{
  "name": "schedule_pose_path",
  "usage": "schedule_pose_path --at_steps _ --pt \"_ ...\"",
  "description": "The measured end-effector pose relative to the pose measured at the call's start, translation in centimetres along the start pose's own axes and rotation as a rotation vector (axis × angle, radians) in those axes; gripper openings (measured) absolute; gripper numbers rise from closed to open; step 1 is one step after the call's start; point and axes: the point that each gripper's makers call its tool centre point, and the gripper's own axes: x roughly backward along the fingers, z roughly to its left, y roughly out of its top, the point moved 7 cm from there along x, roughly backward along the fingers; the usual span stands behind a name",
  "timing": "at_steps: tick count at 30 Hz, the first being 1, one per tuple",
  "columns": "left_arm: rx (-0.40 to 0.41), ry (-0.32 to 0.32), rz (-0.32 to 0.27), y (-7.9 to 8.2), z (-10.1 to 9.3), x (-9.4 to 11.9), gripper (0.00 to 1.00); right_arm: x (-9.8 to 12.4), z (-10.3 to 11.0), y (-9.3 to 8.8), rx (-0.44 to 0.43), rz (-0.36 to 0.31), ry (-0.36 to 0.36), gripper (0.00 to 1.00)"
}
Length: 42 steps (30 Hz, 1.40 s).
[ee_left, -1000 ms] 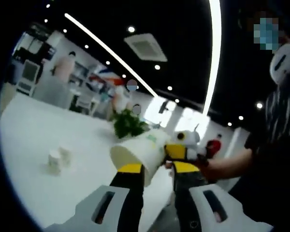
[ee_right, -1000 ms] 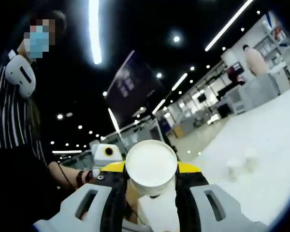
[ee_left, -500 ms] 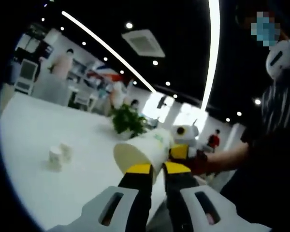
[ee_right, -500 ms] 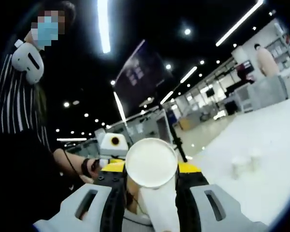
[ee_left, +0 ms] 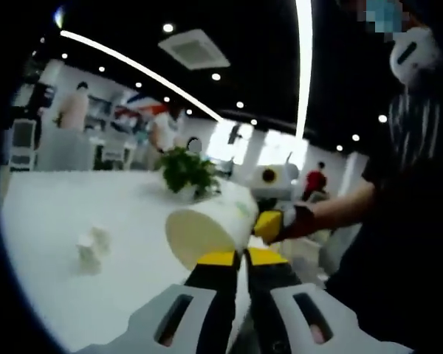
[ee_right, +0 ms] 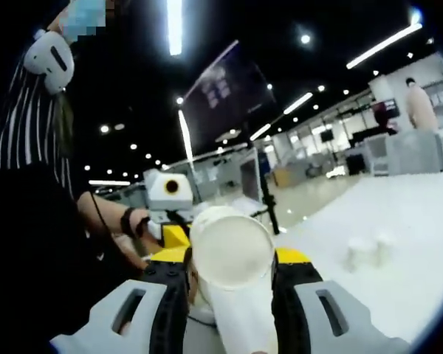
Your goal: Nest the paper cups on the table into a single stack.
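Now: left claw [ee_left: 238, 258] nearly shut, pinching the paper cup's [ee_left: 207, 228] rim | right claw [ee_right: 229, 258] gripping the same paper cup [ee_right: 232, 254] at its sides, base facing the right gripper view | cup held above the white bench [ee_left: 52, 221] | beyond cup, two small cups [ee_left: 92, 243] on bench | potted plant [ee_left: 184, 171] farther back.

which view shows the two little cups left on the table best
The right gripper view: the two small cups stand side by side, clear of the held cup stack. In the left gripper view the same cups are smaller and blurrier on the white table.
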Motion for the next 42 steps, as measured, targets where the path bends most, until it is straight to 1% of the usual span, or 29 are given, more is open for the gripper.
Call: schedule_pose_path --at_steps 5,7,8,12,16,18,19,21,25,29,34,37,39,41,42 --pt "-0.019 -0.028 0.045 0.0 -0.2 -0.2 0.0 0.3 0.0 -0.4 0.008 0.005 -0.007 0.42" --pt "-0.033 -0.034 0.06 0.0 -0.2 -0.4 0.0 0.5 0.0 -0.4 0.026 0.004 -0.022 0.43" --pt "-0.035 -0.034 0.08 0.0 -0.1 -0.4 0.0 0.6 -0.1 -0.5 0.036 0.001 -0.03 0.42" --pt "-0.042 -0.045 0.125 0.1 0.0 -0.5 0.0 0.7 -0.2 -0.5 0.031 -0.007 -0.032 0.42" --pt "-0.081 -0.044 0.186 0.3 0.3 -0.7 0.0 0.8 -0.2 -0.5 0.072 0.013 -0.043 0.45" --pt "-0.092 -0.041 0.206 0.3 0.5 -0.8 0.0 0.8 -0.1 -0.4 0.089 0.021 -0.042 0.47" --pt "-0.096 -0.043 0.205 0.4 0.5 -0.8 0.0 0.9 -0.2 -0.4 0.097 0.027 -0.042 0.47" --pt "-0.1 -0.047 0.214 0.7 0.7 -0.9 0.0 0.9 -0.3 -0.3 0.114 0.036 -0.049 0.49" --pt "-0.105 -0.055 0.251 1.2 1.2 -1.0 0.0 1.0 -0.5 -0.1 0.142 0.049 -0.068 0.54" --pt "-0.139 -0.066 0.277 1.7 1.5 -1.0 0.0 1.1 -0.6 -0.3 0.182 0.082 -0.079 0.57" --pt "-0.165 -0.084 0.319 2.1 1.9 -0.9 0.0 1.1 -0.3 -0.4 0.214 0.098 -0.099 0.62" --pt "-0.176 -0.087 0.329 2.5 2.3 -0.8 0.0 1.3 -0.3 -0.5 0.232 0.11 -0.118 0.68" --pt "-0.174 -0.09 0.337 2.7 2.5 -0.9 0.0 1.4 -0.3 -0.7 0.251 0.136 -0.139 0.73" --pt "-0.185 -0.095 0.359 2.5 2.8 -0.9 0.0 1.7 -0.4 -0.6 0.27 0.142 -0.156 0.77" --pt "-0.2 -0.095 0.38 2.3 2.9 -0.9 0.0 1.9 -0.6 -0.7 0.268 0.148 -0.172 0.79"
